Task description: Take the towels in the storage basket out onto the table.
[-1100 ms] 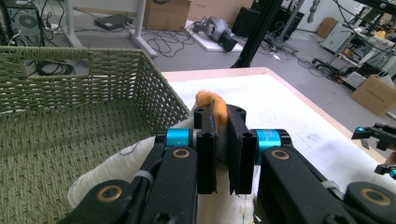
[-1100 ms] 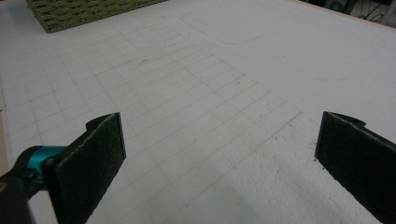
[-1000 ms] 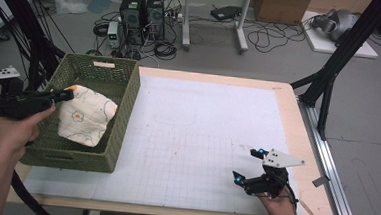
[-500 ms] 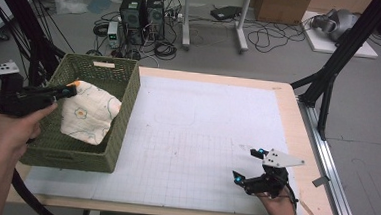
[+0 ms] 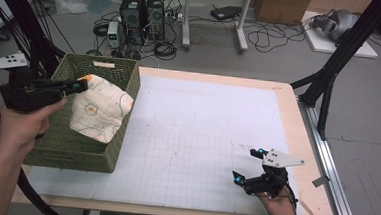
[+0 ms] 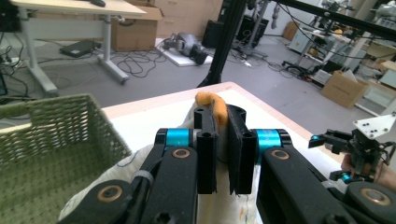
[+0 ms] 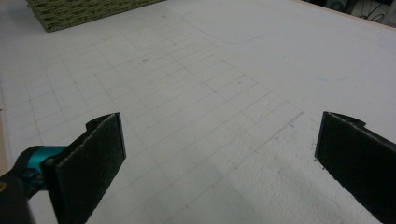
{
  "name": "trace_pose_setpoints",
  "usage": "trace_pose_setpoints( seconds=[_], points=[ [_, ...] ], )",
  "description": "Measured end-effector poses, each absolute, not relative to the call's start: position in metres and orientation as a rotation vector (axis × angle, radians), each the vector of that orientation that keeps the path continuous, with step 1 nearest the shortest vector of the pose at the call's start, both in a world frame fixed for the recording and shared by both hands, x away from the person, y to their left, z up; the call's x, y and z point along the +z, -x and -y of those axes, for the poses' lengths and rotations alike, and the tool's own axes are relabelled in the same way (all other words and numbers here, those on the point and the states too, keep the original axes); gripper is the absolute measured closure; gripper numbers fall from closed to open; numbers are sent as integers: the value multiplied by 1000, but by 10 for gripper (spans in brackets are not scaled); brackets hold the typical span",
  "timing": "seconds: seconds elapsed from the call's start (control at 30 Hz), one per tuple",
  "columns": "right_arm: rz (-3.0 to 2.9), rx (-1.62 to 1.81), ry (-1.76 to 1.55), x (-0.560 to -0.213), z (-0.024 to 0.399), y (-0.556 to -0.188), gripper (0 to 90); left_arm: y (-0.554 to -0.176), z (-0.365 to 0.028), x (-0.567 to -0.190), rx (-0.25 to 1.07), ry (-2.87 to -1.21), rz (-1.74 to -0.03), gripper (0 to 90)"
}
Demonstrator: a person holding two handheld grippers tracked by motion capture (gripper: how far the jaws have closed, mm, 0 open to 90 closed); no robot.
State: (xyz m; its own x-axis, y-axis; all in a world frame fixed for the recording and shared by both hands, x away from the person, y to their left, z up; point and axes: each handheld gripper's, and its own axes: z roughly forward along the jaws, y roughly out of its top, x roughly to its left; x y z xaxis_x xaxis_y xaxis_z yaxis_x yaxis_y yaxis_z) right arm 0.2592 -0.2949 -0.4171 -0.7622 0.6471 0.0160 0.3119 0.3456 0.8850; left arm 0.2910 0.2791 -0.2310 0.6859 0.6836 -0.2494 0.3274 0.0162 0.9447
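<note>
Two computer towers [image 5: 144, 9] stand on the floor (among tangled cables [image 5: 268, 39]) beyond the table.

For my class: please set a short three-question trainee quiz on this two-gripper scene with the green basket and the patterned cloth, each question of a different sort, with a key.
1. True or false: the left gripper is shut on the cloth's orange-edged corner.
2. Where does the cloth hang? A) flat on the white mat B) over the green basket C) on the floor
3. Fill in: the right gripper's jaws stand ____ above the white mat.

Key: 1 true; 2 B; 3 open.
</note>
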Motion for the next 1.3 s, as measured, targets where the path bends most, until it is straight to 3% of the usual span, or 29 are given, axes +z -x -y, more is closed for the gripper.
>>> trace_pose_setpoints(
  seconds=[0.53, 1.0, 1.3],
  points=[
    [-2274, 1390, -844, -417, 295, -259, 9, -298, -232, -238, 267, -1616, -771, 832],
    [-2274, 1396, -846, -416, 295, -259, 9, -296, -199, -223, 228, -1617, -676, 832],
    [-2269, 1398, -837, -415, 295, -258, 9, -299, -165, -237, 182, -1636, -647, 832]
  ],
)
